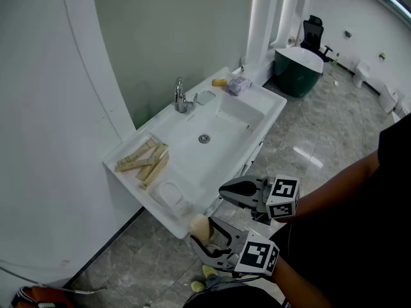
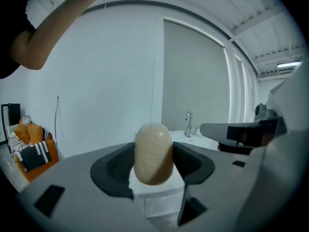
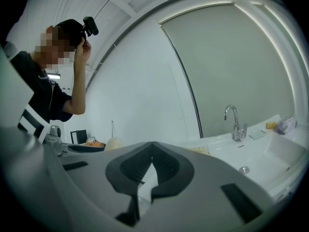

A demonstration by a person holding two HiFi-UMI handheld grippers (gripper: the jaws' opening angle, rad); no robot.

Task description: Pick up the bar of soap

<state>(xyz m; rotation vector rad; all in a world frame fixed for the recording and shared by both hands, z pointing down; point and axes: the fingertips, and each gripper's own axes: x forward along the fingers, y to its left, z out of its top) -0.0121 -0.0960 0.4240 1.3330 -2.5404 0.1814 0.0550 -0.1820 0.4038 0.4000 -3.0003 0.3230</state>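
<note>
Gripping soap bar [image 1: 200, 227]: left gripper [image 2: 153, 152]; right gripper [image 3: 150, 162] closed, empty; white washbasin [image 1: 273, 102] against curved wall [image 1: 45, 140], grey marble floor [image 1: 324, 133].

From the head view we see only the upper end of the cream oval bar of soap [image 1: 200, 226]; the jaws of the left hand-held gripper [image 1: 201, 233] cover its lower part, and in the left gripper view their dark pads hide both its flanks. From the right gripper view only its rounded top peeks over that gripper's grey body. Two small yellow bits [image 1: 209, 273] on the grey marble floor [image 1: 128, 255] are half covered and too small for us to name, as is the small yellow lump [image 1: 219, 82] at the far end of the white sink [image 1: 260, 94]. An orange thing [image 1: 38, 297] is cut off at the bottom-left corner.
</note>
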